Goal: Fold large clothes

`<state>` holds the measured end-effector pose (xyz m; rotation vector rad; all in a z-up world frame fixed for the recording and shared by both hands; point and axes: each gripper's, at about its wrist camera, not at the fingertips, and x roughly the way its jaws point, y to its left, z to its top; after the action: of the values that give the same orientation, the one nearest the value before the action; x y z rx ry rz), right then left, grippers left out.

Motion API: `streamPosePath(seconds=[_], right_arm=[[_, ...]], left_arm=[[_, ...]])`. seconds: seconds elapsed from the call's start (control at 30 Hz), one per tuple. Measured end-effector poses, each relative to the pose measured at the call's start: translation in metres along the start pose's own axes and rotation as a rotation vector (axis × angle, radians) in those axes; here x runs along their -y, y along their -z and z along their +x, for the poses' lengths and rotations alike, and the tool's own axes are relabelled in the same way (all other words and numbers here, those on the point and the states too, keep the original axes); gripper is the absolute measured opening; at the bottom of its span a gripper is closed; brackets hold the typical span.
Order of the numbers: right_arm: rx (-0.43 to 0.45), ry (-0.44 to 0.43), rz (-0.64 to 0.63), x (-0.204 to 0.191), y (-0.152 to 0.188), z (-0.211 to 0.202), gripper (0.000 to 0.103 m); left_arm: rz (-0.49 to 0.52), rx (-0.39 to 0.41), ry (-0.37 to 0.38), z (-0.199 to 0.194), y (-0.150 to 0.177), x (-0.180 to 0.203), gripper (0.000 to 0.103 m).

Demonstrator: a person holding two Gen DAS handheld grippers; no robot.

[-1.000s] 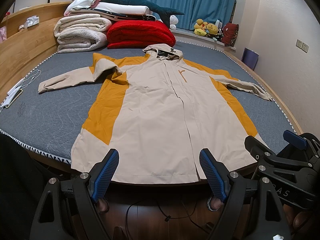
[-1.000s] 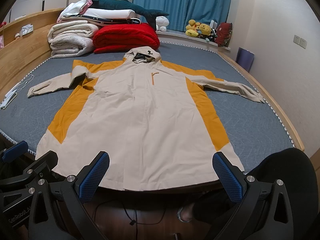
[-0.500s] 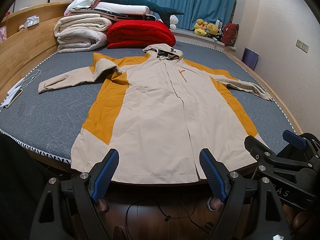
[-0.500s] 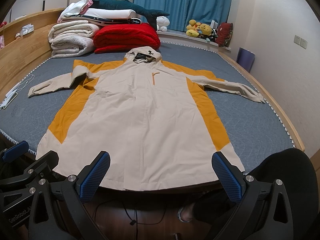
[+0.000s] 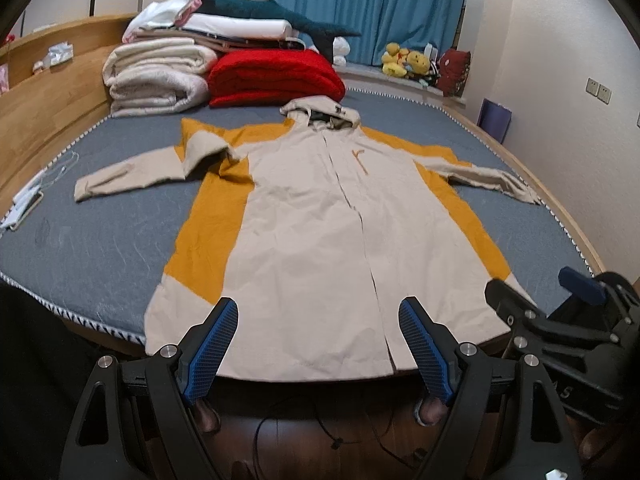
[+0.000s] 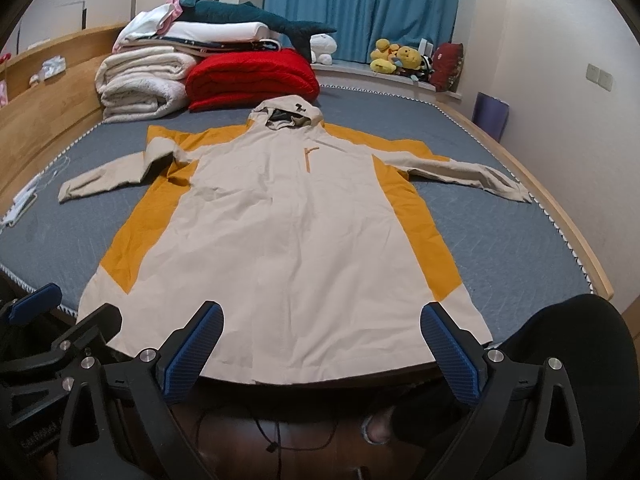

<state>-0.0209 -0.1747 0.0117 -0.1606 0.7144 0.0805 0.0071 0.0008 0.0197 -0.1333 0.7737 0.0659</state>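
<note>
The bed point(image 5: 100, 248) acts as the only holding surface: a grey quilted mattress in a wooden frame, carrying the jacket point(image 5: 320, 240) spread flat, front up, hood toward the headboard end and hem at the near edge, slightly overhanging it. The jacket is beige with orange side panels; both sleeves lie stretched outward, the one on the picture's left creased at the shoulder. Compared with the frames one second and half a second earlier, nothing has shifted: the jacket lies in the same outline and both grippers occupy the same positions. The left gripper point(image 5: 316, 340) hovers before the hem with its blue-padded jaws wide apart and nothing between them; the right gripper point(image 6: 320, 344) stands likewise, jaws wide and empty, clear of the fabric. Each gripper appears at the edge of the other's view, the two just beside one another. At the far end of the mattress sit a stack of folded white blankets point(image 5: 156, 76), a folded red blanket point(image 5: 276, 78) and a dark teal shark plush point(image 5: 272, 14) on top. Yellow soft toys point(image 6: 394, 56) rest on the window ledge below a blue curtain point(image 6: 360, 4). White items with a cord point(image 5: 28, 200) lie at the mattress's left edge. A black-clad leg point(image 6: 560, 344) of the person shows low right, and a cable point(image 6: 272, 440) crosses the wooden floor point(image 6: 304, 452) beneath the grippers.
</note>
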Motion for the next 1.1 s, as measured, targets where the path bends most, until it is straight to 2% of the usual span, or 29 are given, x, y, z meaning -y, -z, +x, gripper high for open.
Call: streamPosePath(seconds=[0.1, 0.27, 0.33, 0.37, 0.43, 0.6, 0.67, 0.73, 0.83, 0.9, 1.0, 1.03, 1.1], right_arm=[[0.011, -0.009, 0.016, 0.001, -0.004, -0.001, 0.095], [0.058, -0.025, 0.076, 0.016, -0.020, -0.005, 0.088], [0.085, -0.031, 0.082, 0.020, -0.029, -0.006, 0.086], [0.097, -0.028, 0.081, 0.022, -0.034, -0.005, 0.086], [0.114, -0.031, 0.079, 0.026, -0.047, -0.002, 0.082], [0.160, -0.063, 0.052, 0.031, -0.095, 0.020, 0.072], [0.194, -0.086, 0.043, 0.029, -0.126, 0.033, 0.071], [0.219, -0.103, 0.033, 0.028, -0.149, 0.044, 0.071], [0.245, -0.125, 0.005, 0.020, -0.193, 0.070, 0.071], [0.269, -0.132, -0.002, 0.014, -0.222, 0.087, 0.071], [0.294, -0.155, 0.002, 0.006, -0.264, 0.119, 0.069], [0.300, -0.172, 0.008, 0.003, -0.275, 0.131, 0.063], [0.302, -0.199, -0.002, -0.004, -0.292, 0.154, 0.058]], left_arm=[[-0.005, 0.005, 0.015, -0.005, -0.009, 0.000, 0.072], [0.024, 0.011, 0.041, 0.002, -0.027, 0.002, 0.046], [0.045, 0.005, 0.056, 0.010, -0.035, 0.002, 0.040], [0.067, 0.032, 0.054, 0.011, -0.039, 0.002, 0.036], [0.066, 0.011, 0.068, 0.022, -0.049, -0.004, 0.029], [0.041, 0.065, 0.091, 0.045, -0.100, -0.029, 0.025], [0.018, 0.065, 0.102, 0.059, -0.120, -0.043, 0.025], [0.010, 0.090, 0.087, 0.075, -0.149, -0.062, 0.025], [0.016, 0.136, 0.024, 0.102, -0.192, -0.096, 0.025], [-0.011, 0.121, -0.001, 0.125, -0.211, -0.120, 0.023], [-0.079, 0.058, -0.041, 0.173, -0.238, -0.168, 0.016], [-0.097, 0.040, -0.077, 0.192, -0.246, -0.186, 0.014], [-0.127, 0.016, -0.107, 0.219, -0.249, -0.213, 0.013]])
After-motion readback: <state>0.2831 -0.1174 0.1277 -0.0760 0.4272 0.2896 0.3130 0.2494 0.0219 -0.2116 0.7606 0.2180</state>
